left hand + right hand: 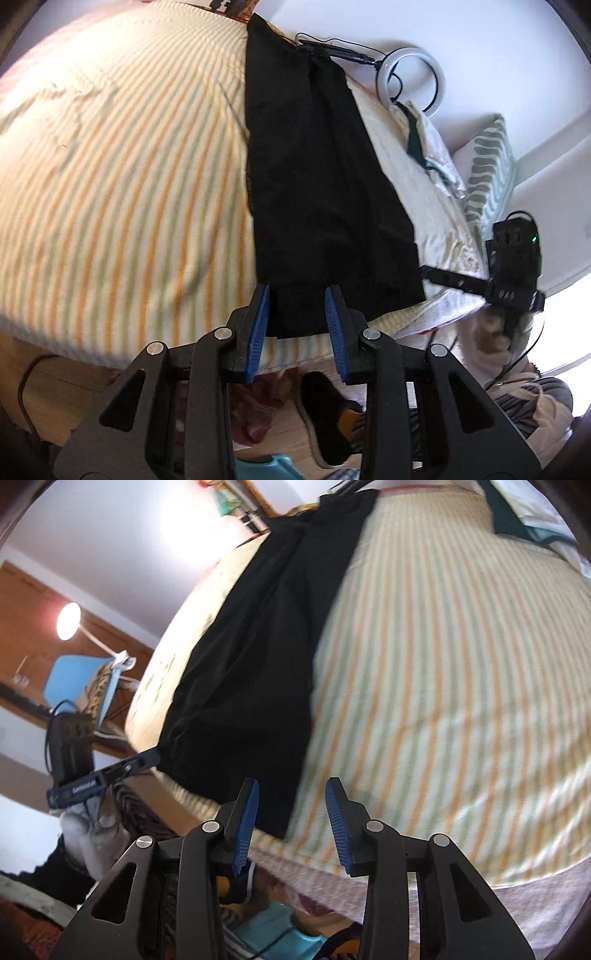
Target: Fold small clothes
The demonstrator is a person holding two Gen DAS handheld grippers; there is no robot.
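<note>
A long black garment (317, 184) lies flat as a narrow strip on the striped bed cover (129, 184), running away from the bed's near edge. My left gripper (297, 293) is open and hovers over the garment's near end, blue pads on either side of the hem without pressing it. In the right wrist view the same black garment (251, 657) stretches away up the left. My right gripper (293, 782) is open at its near right corner, above the striped cover (443, 683), and holds nothing.
A small pile of white and dark green clothes (432, 147) and a green-patterned pillow (487, 170) sit at the bed's right side, near a ring light (410, 79). A shoe (328, 417) lies on the wooden floor below. A blue chair (81, 679) and a lamp (68, 622) stand at the left.
</note>
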